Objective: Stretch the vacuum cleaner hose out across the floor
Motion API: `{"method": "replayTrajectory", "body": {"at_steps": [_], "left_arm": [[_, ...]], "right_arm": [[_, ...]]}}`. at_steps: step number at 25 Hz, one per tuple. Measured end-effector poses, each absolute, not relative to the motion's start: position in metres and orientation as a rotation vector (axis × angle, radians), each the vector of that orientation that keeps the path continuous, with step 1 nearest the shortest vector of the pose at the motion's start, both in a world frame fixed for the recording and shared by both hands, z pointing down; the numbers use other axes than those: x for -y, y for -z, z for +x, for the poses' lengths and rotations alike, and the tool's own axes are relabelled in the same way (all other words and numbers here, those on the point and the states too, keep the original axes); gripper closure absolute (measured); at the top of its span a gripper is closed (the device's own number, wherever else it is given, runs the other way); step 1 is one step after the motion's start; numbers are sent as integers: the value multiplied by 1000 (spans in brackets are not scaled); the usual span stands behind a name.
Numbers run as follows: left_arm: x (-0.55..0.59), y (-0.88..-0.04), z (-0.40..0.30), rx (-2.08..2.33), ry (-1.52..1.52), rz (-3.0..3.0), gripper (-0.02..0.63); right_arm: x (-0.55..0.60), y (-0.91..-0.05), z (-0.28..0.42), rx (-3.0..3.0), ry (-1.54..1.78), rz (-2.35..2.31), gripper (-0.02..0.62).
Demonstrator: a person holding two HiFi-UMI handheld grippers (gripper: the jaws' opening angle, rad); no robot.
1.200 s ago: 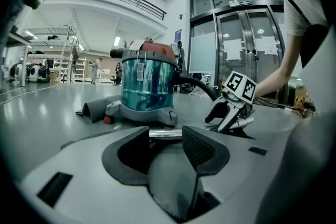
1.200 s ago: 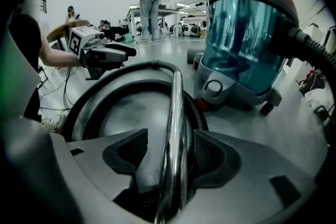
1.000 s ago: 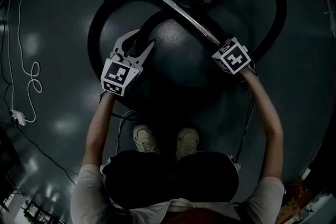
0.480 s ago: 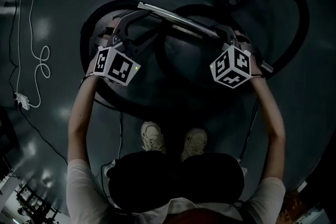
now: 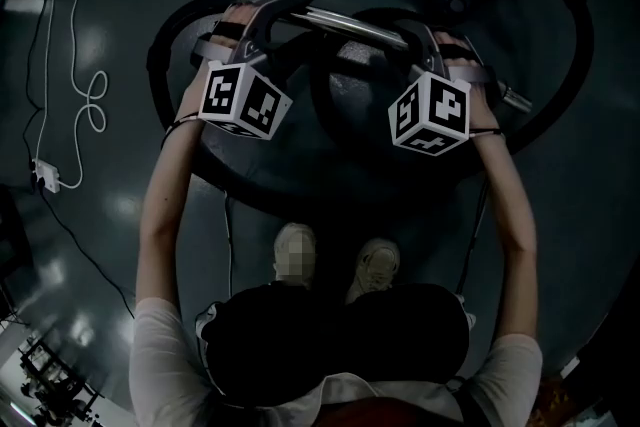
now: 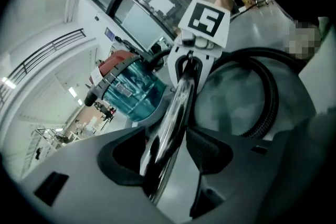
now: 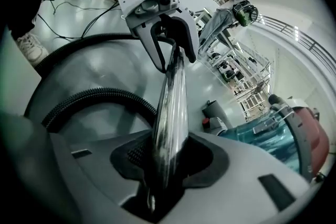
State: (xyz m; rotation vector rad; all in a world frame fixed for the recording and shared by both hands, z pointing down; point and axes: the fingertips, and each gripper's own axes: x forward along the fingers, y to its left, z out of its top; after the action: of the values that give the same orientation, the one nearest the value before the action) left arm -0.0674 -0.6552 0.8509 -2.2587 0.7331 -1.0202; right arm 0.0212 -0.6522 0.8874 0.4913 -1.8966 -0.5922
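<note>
The person wears a white shirt (image 5: 160,365) with short sleeves, dark trousers (image 5: 330,335) and pale sneakers (image 5: 376,265). The sleeves end above the elbows; both forearms are bare.

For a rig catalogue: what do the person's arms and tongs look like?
Left tongs and right tongs: pale grey, dark pads, each bearing a white cube with black square markers; the left's jaws are opening around the metal wand. Short pale sleeves.

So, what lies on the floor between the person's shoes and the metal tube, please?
A curve of the black hose, lying on the floor; the head view shows it.
</note>
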Motion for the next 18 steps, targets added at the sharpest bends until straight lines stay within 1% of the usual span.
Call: {"method": "replayTrajectory", "body": {"at_steps": [3, 6, 10, 13, 15, 18], "left_arm": [[662, -860, -85, -784, 1172, -2190, 380], [658, -875, -97, -735, 1189, -2221, 382], [650, -921, -104, -592, 1276, -2384, 390], [650, -953, -109, -529, 1329, -2496, 390], [658, -969, -116, -555, 1363, -2524, 390], [687, -987, -155, -718, 1450, -2455, 396]], "right_arm": [[650, -884, 4, 1882, 619, 486, 434], [643, -895, -7, 1876, 579, 463, 434], [628, -930, -14, 1882, 474, 398, 433], [624, -949, -18, 1887, 488, 401, 433], [629, -950, -14, 1907, 463, 480, 433], [651, -923, 23, 2000, 279, 743, 433]]}}
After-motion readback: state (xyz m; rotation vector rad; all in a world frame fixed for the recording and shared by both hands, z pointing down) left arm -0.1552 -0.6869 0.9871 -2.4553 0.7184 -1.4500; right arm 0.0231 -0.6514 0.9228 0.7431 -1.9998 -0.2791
